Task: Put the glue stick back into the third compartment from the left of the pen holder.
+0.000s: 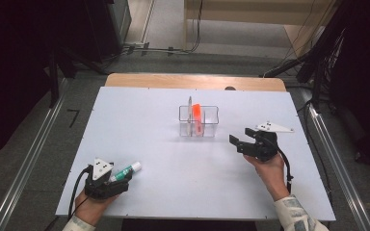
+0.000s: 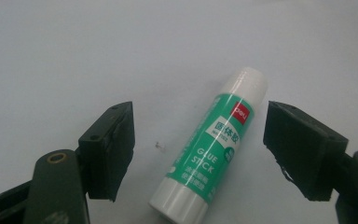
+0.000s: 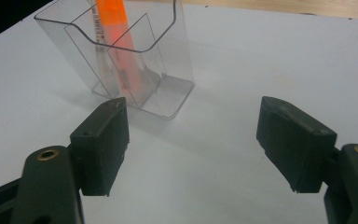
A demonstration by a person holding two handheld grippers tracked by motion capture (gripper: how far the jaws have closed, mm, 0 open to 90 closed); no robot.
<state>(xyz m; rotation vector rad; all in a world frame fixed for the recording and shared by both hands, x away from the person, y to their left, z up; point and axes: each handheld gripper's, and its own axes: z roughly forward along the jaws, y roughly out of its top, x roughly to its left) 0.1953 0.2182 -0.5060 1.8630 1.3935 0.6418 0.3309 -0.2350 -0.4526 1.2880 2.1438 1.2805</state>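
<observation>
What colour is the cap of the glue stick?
White, on a green-labelled glue stick; the left gripper view shows it best.

My left claw (image 1: 123, 177) sat low at the near left of the tabletop (image 1: 144, 120), held in my left hand (image 1: 92, 208), which came in from the near edge. Its jaws stood wide apart and pointed right and a little away from me, closed on nothing. My right claw (image 1: 236, 142) was at the right side, farther out, held in my right hand (image 1: 271, 169) with the patterned sleeve (image 1: 296, 214) showing behind the wrist. It pointed left across the tabletop, its jaws also spread wide, gripping nothing. The two claws were well apart.
</observation>
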